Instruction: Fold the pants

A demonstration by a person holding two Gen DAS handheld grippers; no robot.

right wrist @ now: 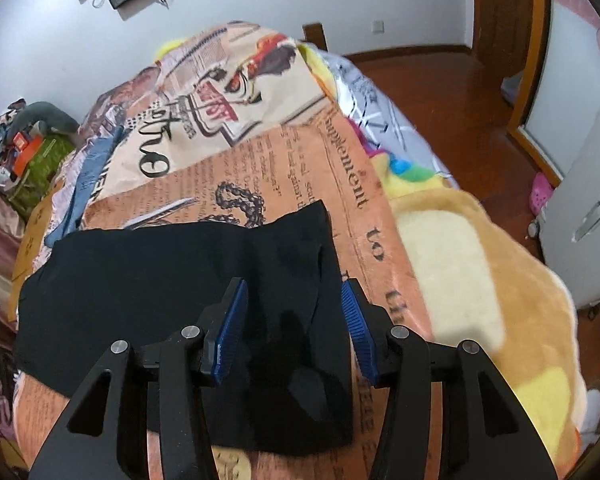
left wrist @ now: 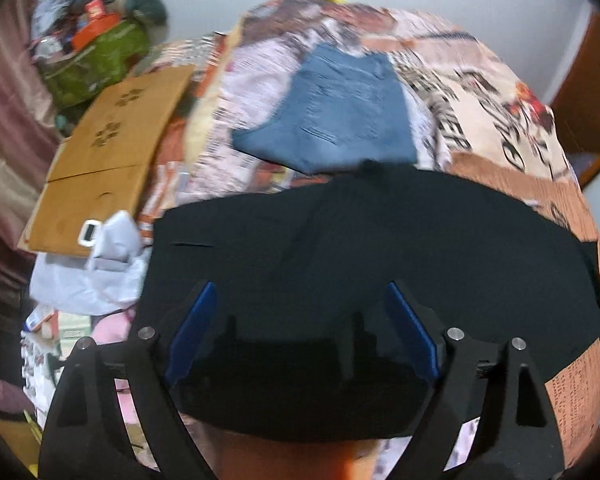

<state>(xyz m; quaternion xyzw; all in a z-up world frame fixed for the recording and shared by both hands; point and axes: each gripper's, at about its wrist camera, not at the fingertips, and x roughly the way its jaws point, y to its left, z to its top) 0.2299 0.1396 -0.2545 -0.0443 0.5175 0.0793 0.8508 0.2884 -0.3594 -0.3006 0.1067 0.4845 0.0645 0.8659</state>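
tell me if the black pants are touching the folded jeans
Cannot tell. In the left wrist view the black pants edge meets the folded jeans, but blur hides any contact or gap.

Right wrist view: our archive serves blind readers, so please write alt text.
Open right gripper hangs over folded black fabric pants lying flat on a newspaper-print bedspread, its blue pads not touching the cloth. Yellow plush blanket lies at right.

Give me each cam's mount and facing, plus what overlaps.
Left wrist: on the left gripper, angled down at black pants on the bedspread; jaws open.
Right wrist: on the right gripper, angled down at the pants' edge; jaws open.
Shared: pants, bedspread, folded jeans.
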